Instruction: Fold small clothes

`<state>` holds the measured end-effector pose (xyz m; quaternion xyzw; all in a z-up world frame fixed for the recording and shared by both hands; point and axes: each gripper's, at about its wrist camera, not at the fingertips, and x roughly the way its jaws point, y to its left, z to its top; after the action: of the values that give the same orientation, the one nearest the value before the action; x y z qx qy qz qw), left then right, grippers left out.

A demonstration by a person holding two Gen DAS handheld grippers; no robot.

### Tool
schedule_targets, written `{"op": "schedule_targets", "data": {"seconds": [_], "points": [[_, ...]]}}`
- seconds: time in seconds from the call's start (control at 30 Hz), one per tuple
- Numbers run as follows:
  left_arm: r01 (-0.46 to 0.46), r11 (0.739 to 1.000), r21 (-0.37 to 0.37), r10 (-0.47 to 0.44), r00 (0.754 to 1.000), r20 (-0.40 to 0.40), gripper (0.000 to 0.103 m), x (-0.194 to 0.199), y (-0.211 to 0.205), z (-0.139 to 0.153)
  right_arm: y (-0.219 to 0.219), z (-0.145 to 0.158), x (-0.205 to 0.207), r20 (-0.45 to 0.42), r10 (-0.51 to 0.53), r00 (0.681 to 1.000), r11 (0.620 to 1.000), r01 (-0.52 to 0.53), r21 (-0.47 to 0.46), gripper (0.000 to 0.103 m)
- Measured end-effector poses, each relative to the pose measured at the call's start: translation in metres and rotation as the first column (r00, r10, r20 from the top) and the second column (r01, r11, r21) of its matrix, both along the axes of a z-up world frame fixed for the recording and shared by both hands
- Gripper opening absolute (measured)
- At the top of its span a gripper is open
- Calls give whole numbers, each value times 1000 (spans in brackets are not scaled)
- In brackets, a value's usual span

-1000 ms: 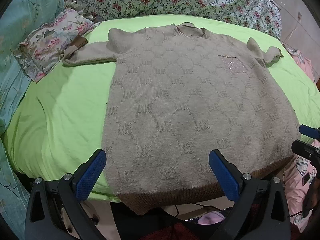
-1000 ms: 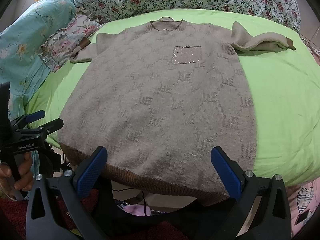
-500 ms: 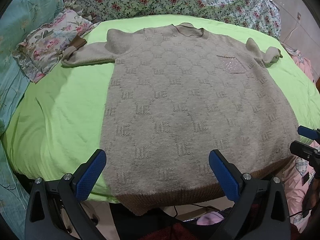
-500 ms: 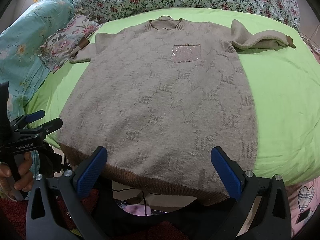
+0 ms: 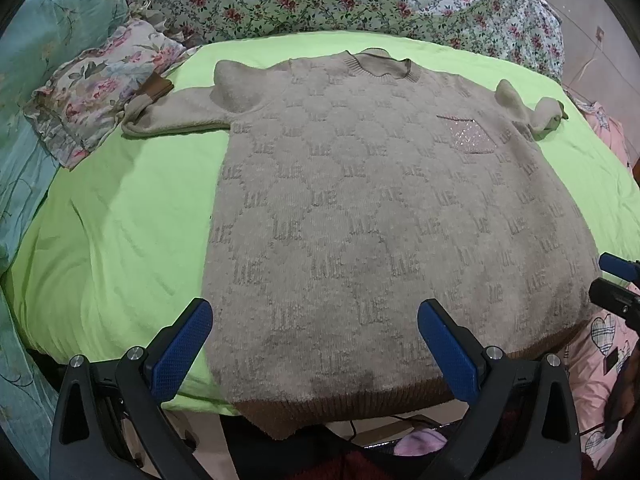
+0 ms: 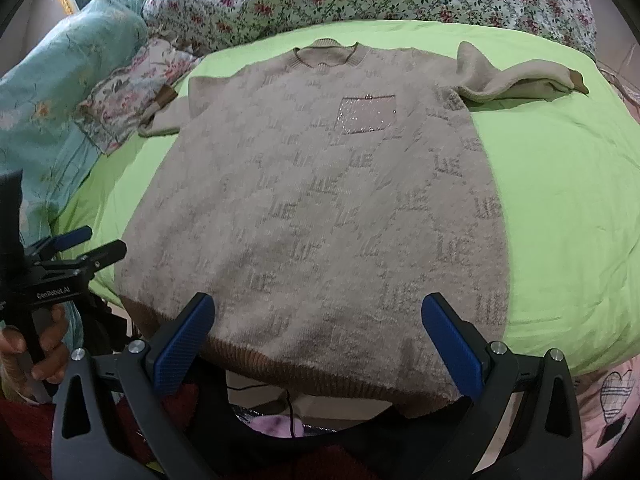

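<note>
Beige knit sweater (image 5: 360, 216) lay face up, flat on the green sheet (image 5: 120, 240), its brown hem (image 6: 280, 364) overhanging the near edge. I held the left gripper (image 5: 314, 344) and right gripper (image 6: 318, 340) spread and empty there, ready to pinch it.

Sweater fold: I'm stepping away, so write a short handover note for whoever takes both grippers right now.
Left gripper: open, holding nothing, hovering at the hem's left part.
Right gripper: open, holding nothing, hovering at the hem's right part.
Sweater: spread front up on the green sheet, collar far, brown hem at the near bed edge. Left sleeve reaches the floral pillow; right sleeve lies out to the side.
Done: laid flat, no fold yet.
Left: fold sleeves in, then the body.
</note>
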<state>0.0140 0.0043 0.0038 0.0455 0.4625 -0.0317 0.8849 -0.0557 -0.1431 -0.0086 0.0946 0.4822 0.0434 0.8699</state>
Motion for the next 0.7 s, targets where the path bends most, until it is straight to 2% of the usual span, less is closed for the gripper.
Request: {"op": "schedule_targets", "data": {"seconds": [0.17,0.37,0.5,0.7], "points": [[-8,1000,10,8,1000,-29,103,16,2,-5,-18,1,8,23,-31,999,999,31,-16,103],[-26,1000,3,26,999,-37,103,44,5,-5,-74,5,28,59,-130,990,989,133,-59,103],[-40,999,6,41,999,-22,103,60,5,0,-128,9,46,87,-223,971,975,221,32,103],[-27,1000,14,27,999,-30,103,81,-3,4,-211,19,85,124,-352,928,931,333,151,101]]}}
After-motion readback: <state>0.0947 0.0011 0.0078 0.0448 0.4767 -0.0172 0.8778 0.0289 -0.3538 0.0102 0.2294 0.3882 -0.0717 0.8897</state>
